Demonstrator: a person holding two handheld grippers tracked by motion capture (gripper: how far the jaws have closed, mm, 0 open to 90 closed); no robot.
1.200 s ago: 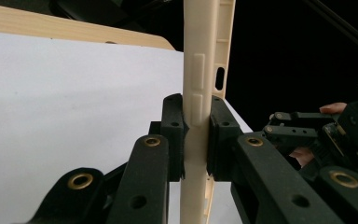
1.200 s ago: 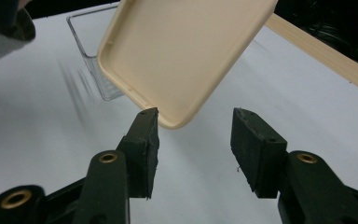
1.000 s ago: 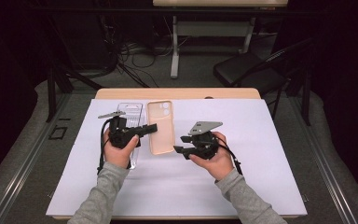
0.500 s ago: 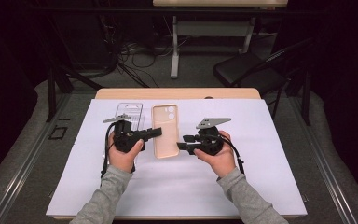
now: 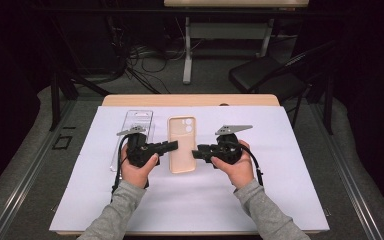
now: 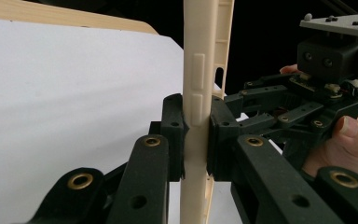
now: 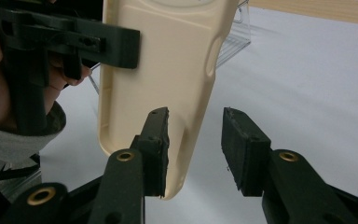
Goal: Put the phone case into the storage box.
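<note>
A beige phone case (image 5: 182, 145) is held between the two hands over the white sheet. My left gripper (image 5: 172, 146) is shut on the case's left edge; in the left gripper view both pads (image 6: 173, 135) press the thin side wall of the case (image 6: 198, 70). My right gripper (image 5: 196, 153) comes in from the right. Its jaws have just been closing and straddle the case's (image 7: 158, 60) lower right edge. In the right gripper view the gripper (image 7: 196, 149) has one pad by the case and the other pad (image 7: 240, 149) standing clear of it.
A clear plastic package (image 5: 135, 127) lies flat behind the left hand. The white sheet (image 5: 280, 165) covers the wooden table (image 5: 190, 100). Beyond the table are a dark chair (image 5: 265, 80), cables and table legs on the floor.
The case has shifted slightly to the right with the left gripper. The right gripper has edged up to the case's right edge and its jaws have narrowed around it.
</note>
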